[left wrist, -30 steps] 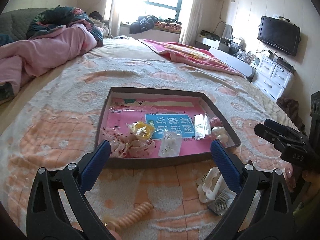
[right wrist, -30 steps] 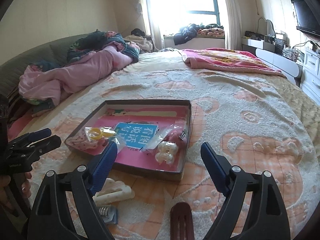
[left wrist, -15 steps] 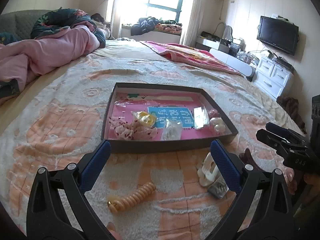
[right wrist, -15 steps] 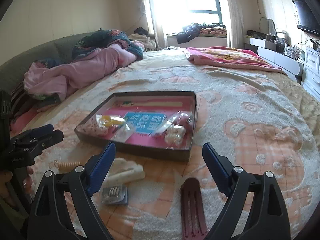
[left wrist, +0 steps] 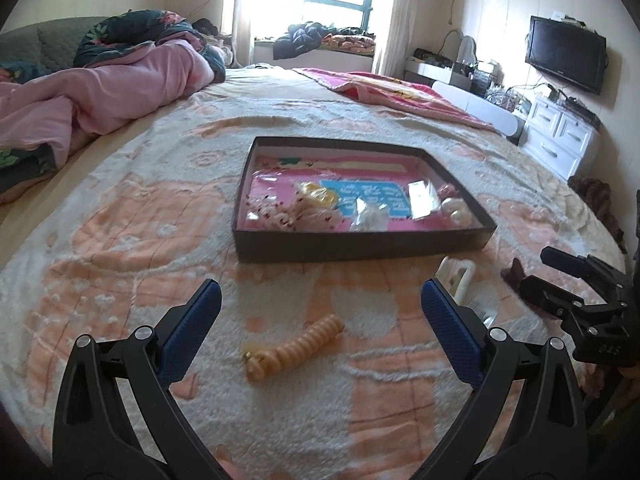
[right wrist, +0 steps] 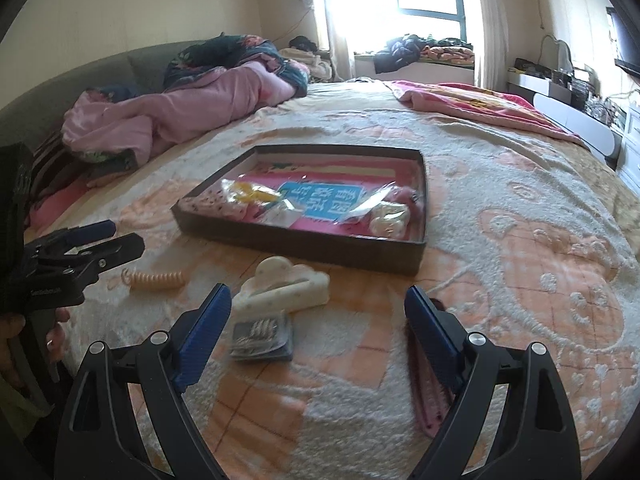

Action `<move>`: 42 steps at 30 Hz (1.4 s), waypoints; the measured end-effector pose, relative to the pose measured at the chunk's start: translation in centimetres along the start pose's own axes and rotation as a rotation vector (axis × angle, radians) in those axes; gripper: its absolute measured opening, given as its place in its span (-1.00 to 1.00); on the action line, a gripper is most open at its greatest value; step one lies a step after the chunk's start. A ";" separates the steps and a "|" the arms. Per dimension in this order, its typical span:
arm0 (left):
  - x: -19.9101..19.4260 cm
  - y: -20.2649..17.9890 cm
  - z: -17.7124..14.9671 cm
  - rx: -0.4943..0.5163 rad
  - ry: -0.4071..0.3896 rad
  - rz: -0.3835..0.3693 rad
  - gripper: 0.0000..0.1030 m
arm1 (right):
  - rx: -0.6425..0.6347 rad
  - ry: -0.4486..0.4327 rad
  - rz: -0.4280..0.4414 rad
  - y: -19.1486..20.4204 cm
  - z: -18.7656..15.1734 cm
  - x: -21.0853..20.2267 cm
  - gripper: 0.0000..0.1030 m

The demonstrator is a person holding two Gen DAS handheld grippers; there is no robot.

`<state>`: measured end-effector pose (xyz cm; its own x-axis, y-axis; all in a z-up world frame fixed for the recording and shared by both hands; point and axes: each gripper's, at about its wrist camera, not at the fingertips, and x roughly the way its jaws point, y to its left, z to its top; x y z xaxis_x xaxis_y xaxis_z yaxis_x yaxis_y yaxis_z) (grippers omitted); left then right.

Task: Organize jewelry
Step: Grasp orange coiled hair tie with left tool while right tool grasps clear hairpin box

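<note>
A dark shallow box [left wrist: 360, 246] [right wrist: 296, 240] with a pink floor lies on the bed and holds a scrunchie, a yellow ring in a bag and several small bagged items. In front of it lie a peach spiral hair tie [left wrist: 294, 346] [right wrist: 156, 279], a white cloud-shaped claw clip [right wrist: 284, 288] [left wrist: 456, 276], a small packet of hairpins [right wrist: 262, 334] and a dark pink clip [right wrist: 428, 396]. My left gripper [left wrist: 320, 312] is open and empty above the spiral tie. My right gripper [right wrist: 318, 316] is open and empty above the claw clip and the packet.
The bed has a cream and orange blanket [left wrist: 120, 240]. A pink quilt [left wrist: 100, 96] is heaped at the far left, a red blanket [left wrist: 400, 92] at the far right. White drawers [left wrist: 560, 140] and a TV stand beyond the bed.
Both grippers have pulled back from the box toward the near edge of the bed. The spiral tie, claw clip, packet and pink clip have come fully into view. Both stay open.
</note>
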<state>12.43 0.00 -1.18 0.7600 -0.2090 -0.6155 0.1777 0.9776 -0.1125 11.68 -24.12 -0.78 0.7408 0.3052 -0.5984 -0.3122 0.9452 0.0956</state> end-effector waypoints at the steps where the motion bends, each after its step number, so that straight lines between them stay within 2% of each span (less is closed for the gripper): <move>1: 0.0 0.1 -0.2 0.000 0.003 0.004 0.78 | -0.004 0.001 0.002 0.2 -0.1 0.0 0.66; 12: -0.1 1.9 -1.9 0.022 0.053 0.059 0.78 | -0.033 0.030 0.037 2.3 -0.9 0.7 0.66; 21: 0.5 2.8 -2.8 0.022 0.069 0.038 0.78 | -0.062 0.059 0.045 3.6 -1.6 2.0 0.66; 26: 1.6 2.8 -3.3 0.072 0.085 0.075 0.78 | -0.075 0.081 0.046 4.0 -2.0 3.0 0.66; 33: 2.9 2.8 -3.6 0.085 0.114 0.059 0.78 | -0.071 0.106 0.037 4.0 -2.3 4.3 0.66; 35: 3.2 2.6 -3.6 0.094 0.121 0.054 0.72 | -0.069 0.109 0.035 3.9 -2.4 4.6 0.66; 39: 3.3 2.2 -3.6 0.100 0.119 0.029 0.47 | -0.061 0.115 0.028 3.7 -2.6 5.1 0.64; 41: 3.5 2.2 -3.5 0.101 0.126 0.022 0.29 | -0.059 0.119 0.026 3.6 -2.7 5.3 0.61; 42: 3.6 2.2 -3.6 0.098 0.133 0.014 0.12 | -0.060 0.119 0.022 3.6 -2.8 5.3 0.57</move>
<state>13.32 1.45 -6.46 0.6742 -0.1844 -0.7151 0.2333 0.9719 -0.0306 12.86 -19.38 -5.81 0.6583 0.3069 -0.6873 -0.3659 0.9285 0.0642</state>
